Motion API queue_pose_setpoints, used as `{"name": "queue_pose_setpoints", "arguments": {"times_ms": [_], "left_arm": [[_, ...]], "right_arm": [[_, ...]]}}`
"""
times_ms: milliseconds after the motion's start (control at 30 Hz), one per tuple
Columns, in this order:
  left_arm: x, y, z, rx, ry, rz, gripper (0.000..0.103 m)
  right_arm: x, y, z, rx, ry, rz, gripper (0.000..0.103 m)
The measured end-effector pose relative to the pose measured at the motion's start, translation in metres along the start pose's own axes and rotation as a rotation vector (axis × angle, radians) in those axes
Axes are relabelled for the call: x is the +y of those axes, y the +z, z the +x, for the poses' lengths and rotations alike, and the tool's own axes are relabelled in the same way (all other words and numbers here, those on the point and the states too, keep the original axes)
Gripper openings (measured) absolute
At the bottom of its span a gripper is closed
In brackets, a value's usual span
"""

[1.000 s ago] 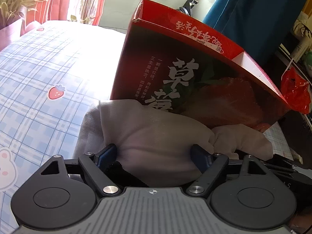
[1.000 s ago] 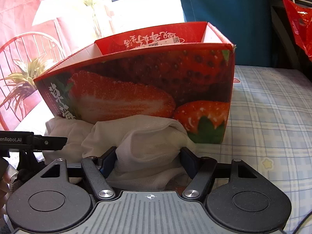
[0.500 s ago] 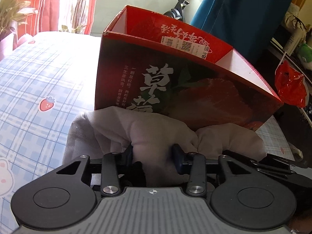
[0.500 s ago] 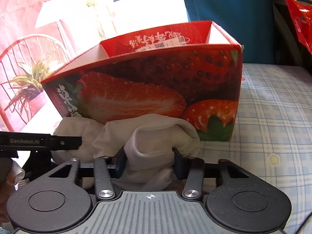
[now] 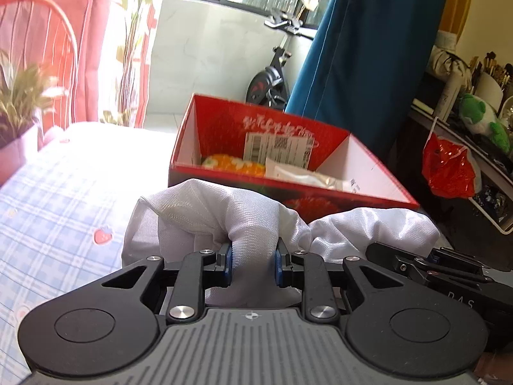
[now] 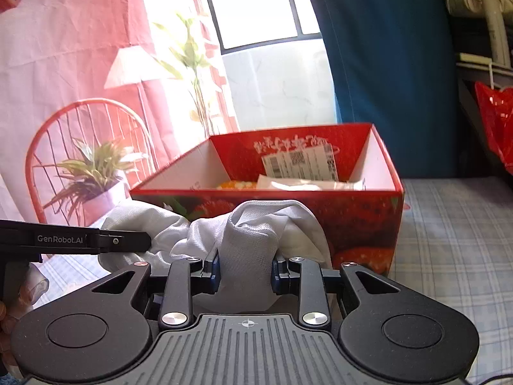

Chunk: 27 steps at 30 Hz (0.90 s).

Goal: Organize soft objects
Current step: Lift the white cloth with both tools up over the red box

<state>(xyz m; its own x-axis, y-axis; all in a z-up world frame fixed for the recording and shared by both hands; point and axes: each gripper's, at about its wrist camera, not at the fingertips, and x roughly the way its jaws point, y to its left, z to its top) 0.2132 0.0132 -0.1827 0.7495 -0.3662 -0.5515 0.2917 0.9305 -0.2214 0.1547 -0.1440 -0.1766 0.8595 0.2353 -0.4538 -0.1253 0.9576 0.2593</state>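
A white mesh cloth (image 5: pixel 205 211) hangs bunched in front of the red strawberry box (image 5: pixel 288 189), lifted off the checked bedsheet. My left gripper (image 5: pixel 251 261) is closing, its blue pads pressed on a fold at the cloth's left part. My right gripper (image 6: pixel 245 268) is closing too, pinching a fold of the same cloth (image 6: pixel 253 224) at its right part. The box (image 6: pixel 368 211) stands open just beyond, holding an orange soft item (image 5: pixel 234 163) and a white packet (image 5: pixel 301 173). The right gripper's body (image 5: pixel 442 272) shows at the lower right of the left wrist view.
The checked bedsheet (image 5: pixel 57 224) spreads left, and right (image 6: pixel 455 240) of the box. A potted plant (image 6: pixel 93 173) and red wire chair (image 6: pixel 64 122) stand at the left. A blue curtain (image 5: pixel 368 48), red plastic bag (image 5: pixel 449 166) and cluttered shelf are at the right.
Both grippers went from open around the cloth to pinching it, then rose with it. The box's inside has come into sight over its near wall.
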Motion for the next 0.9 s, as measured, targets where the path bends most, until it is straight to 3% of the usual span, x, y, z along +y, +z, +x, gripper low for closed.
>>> {"name": "queue_pose_setpoints", "arguments": {"times_ms": [300,467,733,900], "left_arm": [[-0.013,0.014,-0.040,-0.096,-0.009,0.013,0.025],[-0.020,0.047,-0.042,-0.137,0.006,0.076,0.025],[-0.032,0.122,-0.006,-0.195,-0.046,0.136,0.025],[-0.038,0.142,0.039,-0.152,-0.053,0.134,0.025]], "right_arm": [[0.016,0.026,-0.026,-0.078,0.025,-0.052,0.026],[0.026,0.062,-0.021,-0.078,0.058,-0.088,0.026],[-0.001,0.147,0.000,-0.100,0.057,-0.080,0.026],[-0.022,0.172,0.031,-0.087,0.009,-0.106,0.026]]}}
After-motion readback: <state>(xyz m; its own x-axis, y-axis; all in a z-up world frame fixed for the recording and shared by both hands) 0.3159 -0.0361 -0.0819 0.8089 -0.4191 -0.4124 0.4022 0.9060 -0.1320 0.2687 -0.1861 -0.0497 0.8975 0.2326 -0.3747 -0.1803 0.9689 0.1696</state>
